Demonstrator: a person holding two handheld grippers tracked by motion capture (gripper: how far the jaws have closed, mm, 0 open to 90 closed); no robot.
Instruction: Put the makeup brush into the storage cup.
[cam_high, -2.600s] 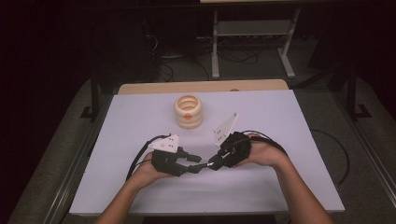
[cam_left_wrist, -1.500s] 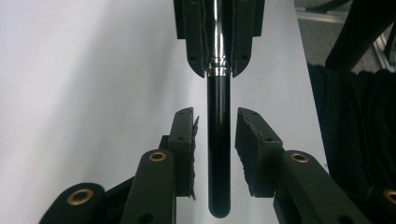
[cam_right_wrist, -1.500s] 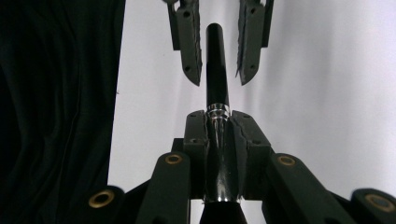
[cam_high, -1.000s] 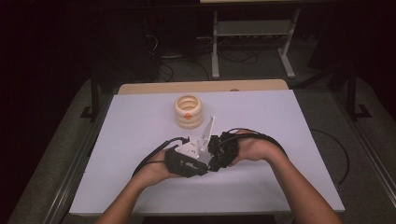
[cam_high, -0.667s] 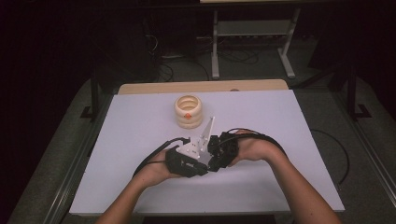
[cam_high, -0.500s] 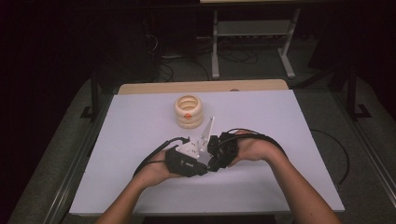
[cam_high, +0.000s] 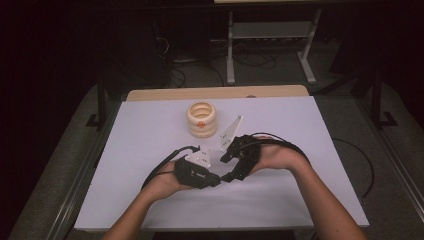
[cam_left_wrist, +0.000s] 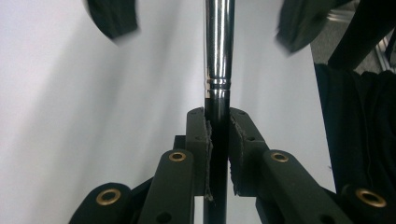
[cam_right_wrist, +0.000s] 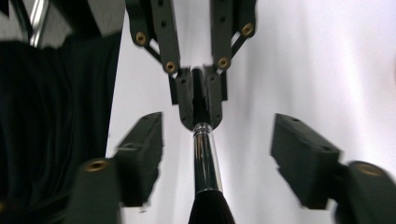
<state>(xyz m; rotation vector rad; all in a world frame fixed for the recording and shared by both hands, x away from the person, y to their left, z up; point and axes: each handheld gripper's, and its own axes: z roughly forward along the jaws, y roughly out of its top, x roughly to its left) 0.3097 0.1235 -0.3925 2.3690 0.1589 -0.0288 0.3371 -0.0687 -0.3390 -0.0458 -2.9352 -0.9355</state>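
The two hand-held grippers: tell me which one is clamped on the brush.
The left hand-held gripper: its pads are shut on the brush handle. The right hand-held gripper has just been opening, its jaws apart on either side of the brush.

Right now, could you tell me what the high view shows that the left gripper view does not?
The high view takes in the stack of rings and the person's forearms. The left gripper view gives the left gripper shut on the brush, pads against its black handle. Both show the white table and that gripper.
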